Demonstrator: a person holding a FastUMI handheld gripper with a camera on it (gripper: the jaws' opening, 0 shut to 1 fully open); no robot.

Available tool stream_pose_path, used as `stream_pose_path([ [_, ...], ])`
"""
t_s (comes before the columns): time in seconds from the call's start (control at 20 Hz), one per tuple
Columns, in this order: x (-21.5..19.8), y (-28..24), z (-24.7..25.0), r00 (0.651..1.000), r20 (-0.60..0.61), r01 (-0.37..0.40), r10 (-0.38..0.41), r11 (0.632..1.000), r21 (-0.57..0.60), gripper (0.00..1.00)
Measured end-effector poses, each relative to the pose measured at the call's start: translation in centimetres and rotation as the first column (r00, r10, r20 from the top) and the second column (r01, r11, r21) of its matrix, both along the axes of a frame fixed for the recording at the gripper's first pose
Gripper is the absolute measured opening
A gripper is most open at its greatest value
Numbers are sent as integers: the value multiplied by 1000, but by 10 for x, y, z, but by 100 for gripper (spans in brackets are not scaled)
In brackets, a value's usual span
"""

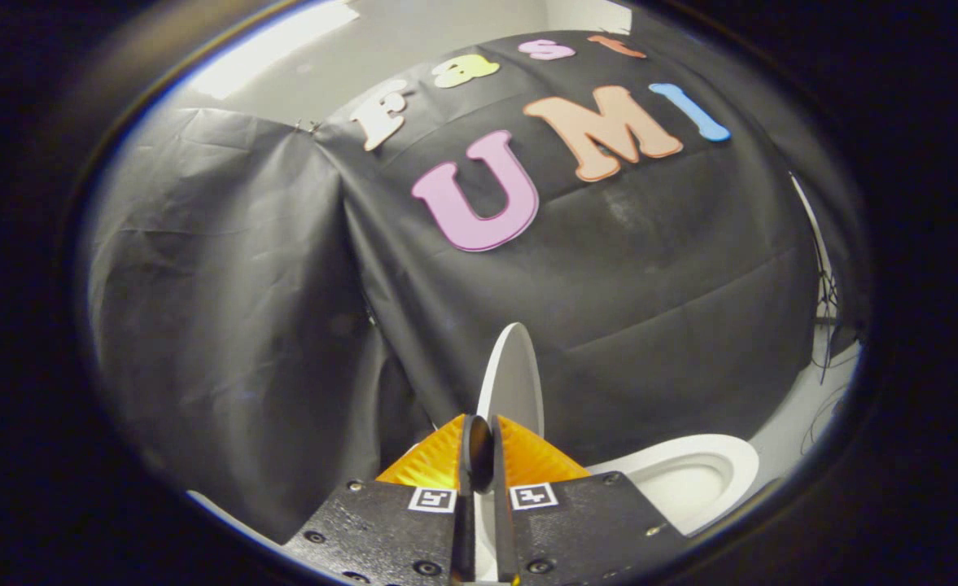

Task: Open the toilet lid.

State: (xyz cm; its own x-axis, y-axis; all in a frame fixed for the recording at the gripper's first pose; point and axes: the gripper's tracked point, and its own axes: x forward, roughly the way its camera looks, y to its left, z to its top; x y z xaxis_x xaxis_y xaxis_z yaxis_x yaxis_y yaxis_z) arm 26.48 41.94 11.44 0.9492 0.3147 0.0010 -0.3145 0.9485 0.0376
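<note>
Black cloth wall (242,325) behind, one raised toilet lid (513,378) pinched edge-on between the gripper (479,452) fingers, one open toilet bowl (690,480) just beside them.

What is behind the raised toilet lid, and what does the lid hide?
Behind the toilet lid, which the gripper pinches edge-on between its fingers, hangs the black cloth wall. The open toilet bowl lies beside it. The hinge and tank area cannot be seen.
</note>
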Motion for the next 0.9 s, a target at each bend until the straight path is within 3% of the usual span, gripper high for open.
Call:
stream_pose_path([
  [0.45, 1, 69, -15, 996, 13, -84, 86, 987, -139, 10],
  [0.7, 4, 105, -26, 987, -12, -155, 157, 956, -251, 10],
  [0.9, 2, 124, -38, 980, -28, -198, 198, 942, -272, 12],
])
